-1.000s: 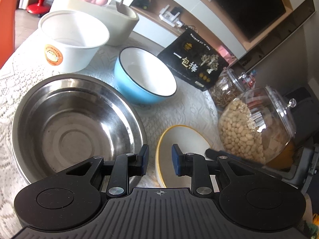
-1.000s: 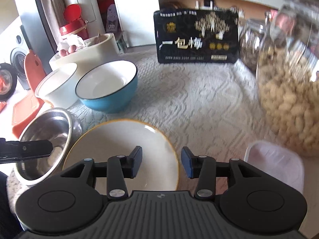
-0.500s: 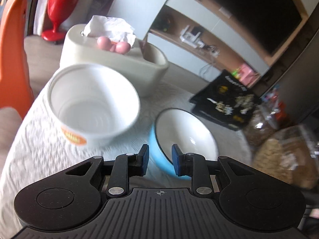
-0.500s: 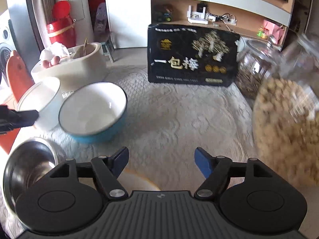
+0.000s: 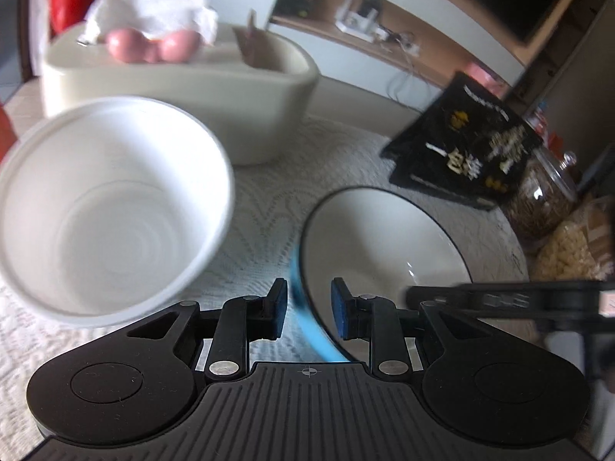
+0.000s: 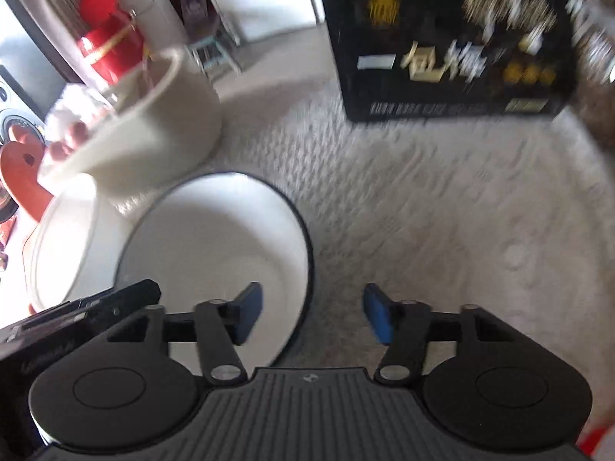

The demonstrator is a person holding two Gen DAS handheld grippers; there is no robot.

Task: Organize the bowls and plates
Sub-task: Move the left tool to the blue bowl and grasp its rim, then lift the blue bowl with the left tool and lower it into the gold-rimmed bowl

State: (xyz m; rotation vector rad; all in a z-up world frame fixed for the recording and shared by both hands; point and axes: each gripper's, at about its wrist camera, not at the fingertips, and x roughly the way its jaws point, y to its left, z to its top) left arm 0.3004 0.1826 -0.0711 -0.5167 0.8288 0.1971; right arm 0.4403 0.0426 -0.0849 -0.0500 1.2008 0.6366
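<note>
A blue bowl with a white inside [image 5: 380,246] stands on the lace tablecloth; it also shows in the right wrist view [image 6: 215,253]. A white paper bowl [image 5: 111,199] stands to its left, and shows in the right wrist view [image 6: 65,246]. My left gripper [image 5: 306,313] is open, its jaws on either side of the blue bowl's left rim, not touching it. My right gripper [image 6: 310,313] is open wide, its jaws on either side of the same bowl's right rim. The steel bowl and the yellow-rimmed plate are out of view.
A cream tissue box [image 5: 184,88] stands behind the paper bowl. A black snack bag [image 6: 449,38] stands at the back. Glass jars [image 5: 546,199] of seeds and peanuts sit at the right. The right gripper's body [image 5: 511,299] reaches in from the right.
Both grippers moved forward from the steel bowl and plate to the blue bowl. The right gripper's jaws opened wider. The left jaws kept their gap.
</note>
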